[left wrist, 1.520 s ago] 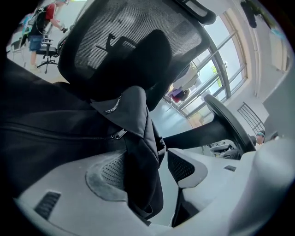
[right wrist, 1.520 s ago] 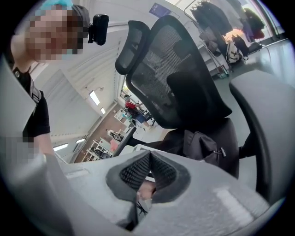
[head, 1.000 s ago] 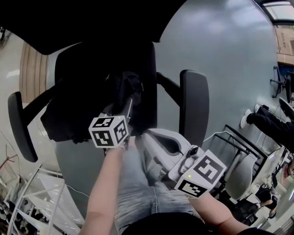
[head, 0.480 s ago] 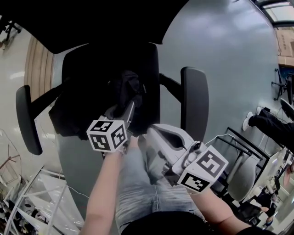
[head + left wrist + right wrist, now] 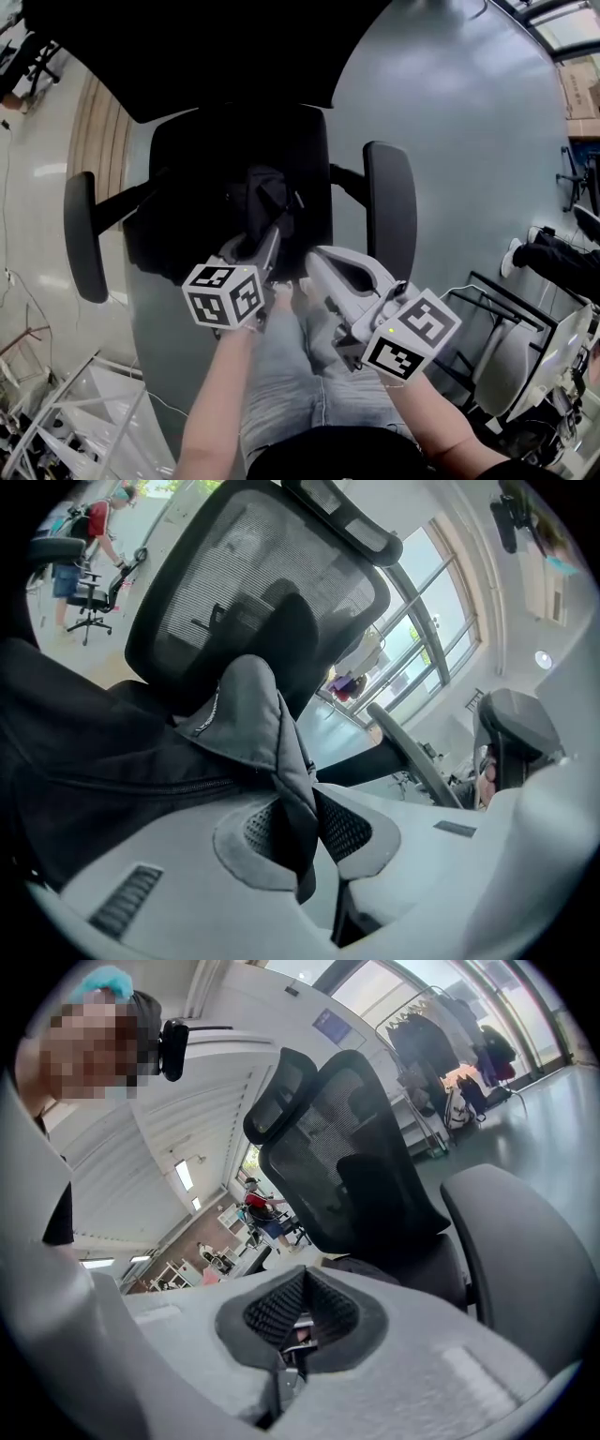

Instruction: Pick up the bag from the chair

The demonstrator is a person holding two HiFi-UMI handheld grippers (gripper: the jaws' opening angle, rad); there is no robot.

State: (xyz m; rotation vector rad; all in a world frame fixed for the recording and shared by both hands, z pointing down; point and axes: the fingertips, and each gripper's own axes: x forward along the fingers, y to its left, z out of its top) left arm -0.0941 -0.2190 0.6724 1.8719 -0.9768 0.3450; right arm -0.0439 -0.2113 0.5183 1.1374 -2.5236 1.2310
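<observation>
- Because the bag [image 5: 246,202] is soft black fabric slumped on the seat of the chair [image 5: 390,211], I judge it will sag and swing when lifted. It looks light to middling in weight. The raised fold [image 5: 251,710] at its top is the sensible place to hold.
- The left gripper [image 5: 305,832] has just been closing its jaws, which now pinch that fold.
- The right gripper [image 5: 298,1321] has its jaws together on nothing, near the seat's front edge.
- In the head view the bag's outline is lost against the dark seat. Its contents, and whether it has cleared the seat, cannot be made out.
</observation>
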